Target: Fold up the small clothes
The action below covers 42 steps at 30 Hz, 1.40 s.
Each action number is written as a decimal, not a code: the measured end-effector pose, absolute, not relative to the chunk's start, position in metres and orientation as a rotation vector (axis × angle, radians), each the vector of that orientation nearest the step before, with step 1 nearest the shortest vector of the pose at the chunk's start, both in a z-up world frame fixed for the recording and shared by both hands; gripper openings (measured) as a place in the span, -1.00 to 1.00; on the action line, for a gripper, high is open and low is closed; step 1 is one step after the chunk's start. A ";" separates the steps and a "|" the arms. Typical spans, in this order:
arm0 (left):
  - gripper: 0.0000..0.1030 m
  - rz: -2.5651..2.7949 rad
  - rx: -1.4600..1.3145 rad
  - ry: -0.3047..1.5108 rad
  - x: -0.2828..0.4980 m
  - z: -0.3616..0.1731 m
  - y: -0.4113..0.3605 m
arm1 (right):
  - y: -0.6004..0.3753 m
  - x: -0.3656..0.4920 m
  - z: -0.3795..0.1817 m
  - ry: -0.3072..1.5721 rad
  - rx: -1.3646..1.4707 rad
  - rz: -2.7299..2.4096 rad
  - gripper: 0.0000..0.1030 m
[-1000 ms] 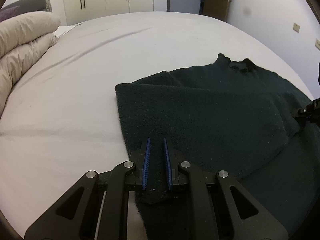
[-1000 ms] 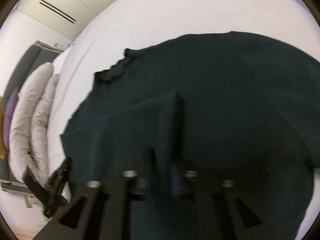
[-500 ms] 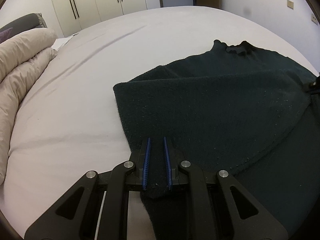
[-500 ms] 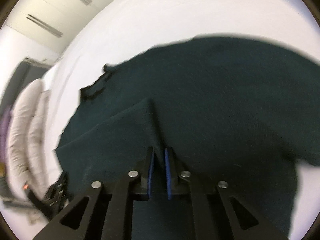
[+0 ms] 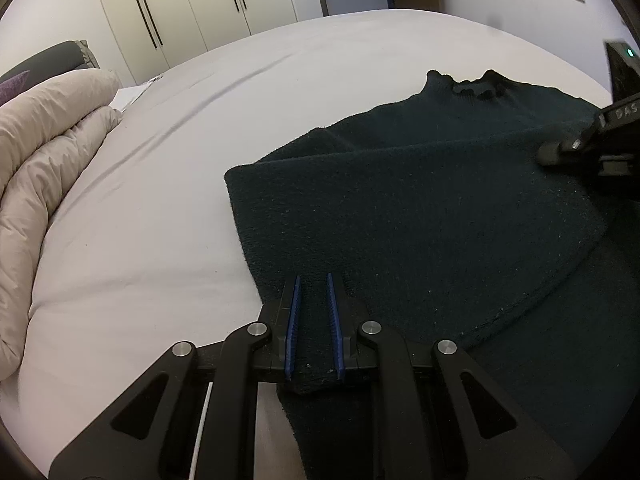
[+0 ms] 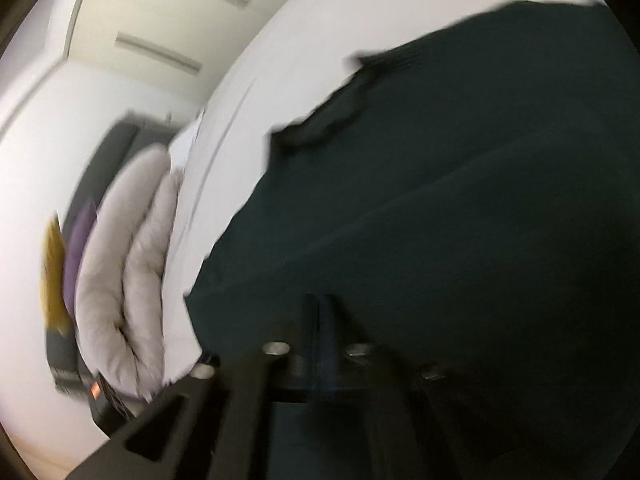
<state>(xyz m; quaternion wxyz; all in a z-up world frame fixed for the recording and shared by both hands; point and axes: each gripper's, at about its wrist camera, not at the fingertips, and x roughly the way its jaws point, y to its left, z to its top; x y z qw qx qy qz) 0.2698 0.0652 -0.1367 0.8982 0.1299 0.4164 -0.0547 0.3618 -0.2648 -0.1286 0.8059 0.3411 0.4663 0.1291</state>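
A dark green knitted sweater (image 5: 420,216) lies on the white bed (image 5: 160,216), its near side folded over the body, its collar (image 5: 472,84) at the far end. My left gripper (image 5: 313,280) is shut on the sweater's near edge, with cloth between the blue pads. My right gripper (image 5: 552,156) shows at the right edge, down on the folded cloth. In the blurred right wrist view the right gripper (image 6: 320,304) has its jaws close together over the sweater (image 6: 460,208); no cloth shows clearly between them.
A beige duvet (image 5: 44,152) is bunched at the left of the bed, and it shows in the right wrist view (image 6: 128,264). Pillows (image 6: 68,256) lie behind it. White wardrobes (image 5: 192,12) stand beyond the bed.
Both grippers carried the sweater's side over its body and came lower. The right wrist view swung left and blurred. The right gripper now sits further in from the sweater's right edge.
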 end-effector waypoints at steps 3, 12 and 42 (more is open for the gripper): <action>-0.74 -0.111 0.273 0.859 0.269 -0.137 0.065 | -0.322 0.346 -0.119 0.870 0.813 0.192 -1.00; -0.74 -0.082 0.322 0.839 0.267 -0.139 0.059 | -0.320 0.308 -0.074 0.746 0.787 0.167 -0.08; -0.74 -0.078 0.312 0.826 0.266 -0.138 0.060 | -0.647 0.051 -0.071 0.386 1.365 -0.502 0.31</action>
